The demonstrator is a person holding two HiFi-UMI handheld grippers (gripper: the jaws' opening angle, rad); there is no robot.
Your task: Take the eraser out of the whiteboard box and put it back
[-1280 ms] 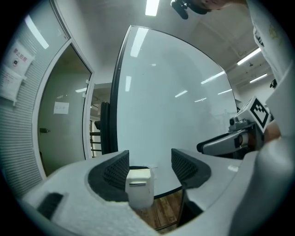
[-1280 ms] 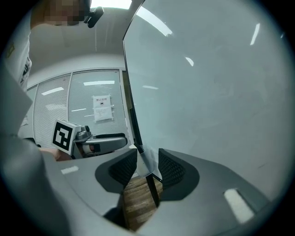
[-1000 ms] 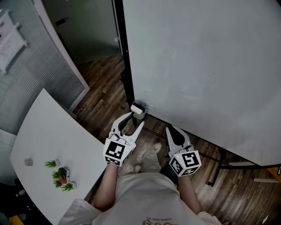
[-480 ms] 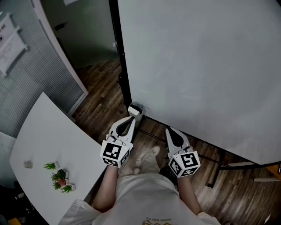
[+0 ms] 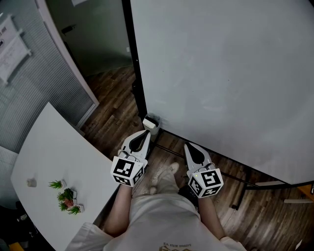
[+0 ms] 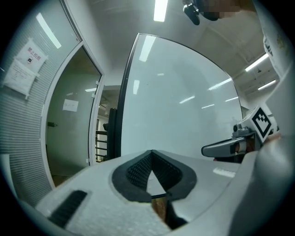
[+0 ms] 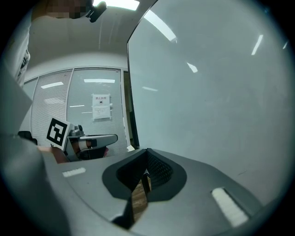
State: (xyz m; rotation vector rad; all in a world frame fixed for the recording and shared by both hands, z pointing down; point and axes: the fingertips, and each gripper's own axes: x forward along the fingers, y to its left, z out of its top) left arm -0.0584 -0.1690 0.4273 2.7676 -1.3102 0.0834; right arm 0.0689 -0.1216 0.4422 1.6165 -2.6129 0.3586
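We cannot make out the eraser itself. The small box (image 5: 151, 122) at the lower left corner of the whiteboard (image 5: 230, 73) is tiny in the head view. A pale block shows at its top, but we cannot tell whether that is the eraser; neither gripper holds it. The left gripper (image 5: 144, 133) points at the box from just below, apart from it, with its fingers closed together on nothing. Its own view shows only a sliver of floor through the gap behind the tips. The right gripper (image 5: 188, 146) lies beside it, near the board's lower edge, its fingers likewise pressed together and empty. The whiteboard runs off the top and right of the head view, and only part of its dark stand (image 5: 245, 184) shows beneath it. The person's body is cut off by the bottom edge, and the print on the shirt (image 5: 176, 244) is clipped and unreadable. The floor (image 5: 117, 93) is dark wood planking. At the left a white table (image 5: 54, 157) carries a small green plant (image 5: 66, 197) and a little grey thing (image 5: 31, 182) that we cannot identify. Behind the table runs a partition with blinds (image 5: 34, 93), and strip lights (image 6: 160, 9) glow on the ceiling. A paper notice (image 6: 25, 62) hangs on the partition; we see a red heading, but its lines are too small to read. The only other print is the black-and-white squares on the grippers' cubes.
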